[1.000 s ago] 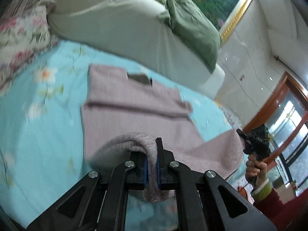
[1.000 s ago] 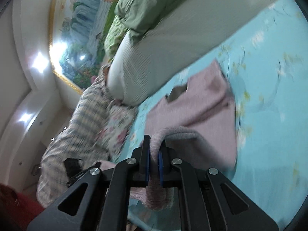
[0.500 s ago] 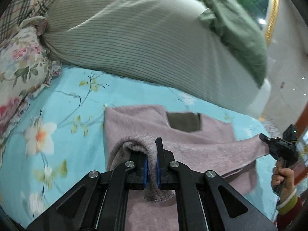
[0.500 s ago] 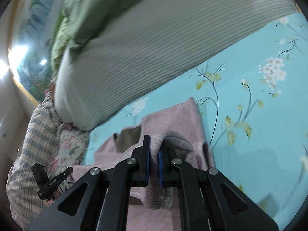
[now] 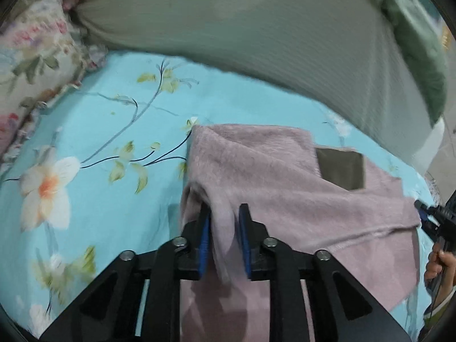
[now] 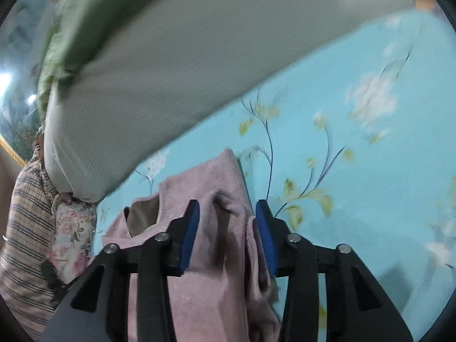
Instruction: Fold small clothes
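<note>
A: Where is the garment?

B: A fuzzy mauve garment [image 5: 270,176] lies folded on a bed with a turquoise floral bedsheet [image 5: 94,131]. It has a dark olive patch [image 5: 340,168] near its far edge. A large grey-green striped pillow [image 5: 242,34] sits behind it, and a floral pillow [image 5: 31,65] lies off to the left.

A: How does it sit relative to the left gripper?

B: A raised ridge of the cloth runs between the fingers of the left gripper [image 5: 224,228]. The fingers are parted a little, with blue pads either side of the ridge. The left pad touches the fabric; the right pad shows a small gap.

A: And the right gripper?

B: In its own view, the right gripper [image 6: 226,225] has its fingers spread wider. The garment's rumpled edge [image 6: 228,213] lies loosely between them, near the right pad and not pinched. From the left view, the right gripper [image 5: 436,222] appears at the garment's far corner, held in a hand [image 5: 437,265].
</note>
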Tool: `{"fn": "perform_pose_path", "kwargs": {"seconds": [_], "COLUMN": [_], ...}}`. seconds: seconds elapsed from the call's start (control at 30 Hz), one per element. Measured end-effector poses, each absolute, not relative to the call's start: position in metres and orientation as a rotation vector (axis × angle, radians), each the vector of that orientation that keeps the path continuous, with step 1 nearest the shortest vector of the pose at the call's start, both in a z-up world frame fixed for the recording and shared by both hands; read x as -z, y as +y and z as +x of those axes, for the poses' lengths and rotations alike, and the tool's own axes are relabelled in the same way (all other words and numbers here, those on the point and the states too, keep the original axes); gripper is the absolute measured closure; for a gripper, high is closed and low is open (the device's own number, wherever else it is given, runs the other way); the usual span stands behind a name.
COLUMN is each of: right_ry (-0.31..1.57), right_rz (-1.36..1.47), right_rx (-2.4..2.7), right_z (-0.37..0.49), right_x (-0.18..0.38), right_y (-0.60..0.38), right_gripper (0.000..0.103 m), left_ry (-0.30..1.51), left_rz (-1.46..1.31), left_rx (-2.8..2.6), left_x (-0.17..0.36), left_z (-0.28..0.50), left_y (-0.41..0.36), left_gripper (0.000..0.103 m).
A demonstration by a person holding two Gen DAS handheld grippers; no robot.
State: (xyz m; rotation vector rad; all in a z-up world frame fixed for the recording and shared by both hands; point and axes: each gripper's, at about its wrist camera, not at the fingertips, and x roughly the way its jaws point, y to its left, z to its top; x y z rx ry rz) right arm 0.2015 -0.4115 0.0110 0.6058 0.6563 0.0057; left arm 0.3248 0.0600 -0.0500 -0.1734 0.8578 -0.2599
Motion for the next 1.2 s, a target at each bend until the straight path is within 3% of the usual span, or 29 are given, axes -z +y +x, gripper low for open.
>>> {"fn": "perform_pose_path", "kwargs": {"seconds": [0.13, 0.3, 0.43, 0.67, 0.8, 0.9, 1.2], "right_ry": [0.816, 1.010, 0.963, 0.772, 0.750, 0.745, 0.805], "right_rz": [0.364, 0.053, 0.075, 0.339, 0.364, 0.370, 0.387], "right_rx": [-0.236, -0.235, -0.126, 0.089, 0.036, -0.033, -0.120], "right_z": [0.206, 0.245, 0.281, 0.308, 0.275, 0.237, 0.157], "right_x": [-0.007, 0.032, 0.028, -0.010, -0.022, -0.024, 0.004], "right_y": [-0.338, -0.288, -0.315, -0.394, -0.382, -0.357, -0.281], "right_gripper": [0.059, 0.061, 0.064, 0.063, 0.062, 0.062, 0.059], "left_ry": [0.856, 0.975, 0.969, 0.902, 0.882, 0.864, 0.874], "left_rz": [-0.117, 0.031, 0.091, 0.042, -0.110, -0.175, -0.293], "left_rx": [0.395, 0.530, 0.500, 0.220, 0.124, 0.128, 0.238], "left_x": [0.044, 0.077, 0.084, 0.057, 0.041, 0.036, 0.043], "left_z": [0.281, 0.269, 0.294, 0.388, 0.408, 0.384, 0.228], "left_y": [0.027, -0.039, -0.050, -0.007, 0.035, 0.052, 0.056], "left_gripper": [0.076, 0.076, 0.072, 0.081, 0.074, 0.060, 0.057]}}
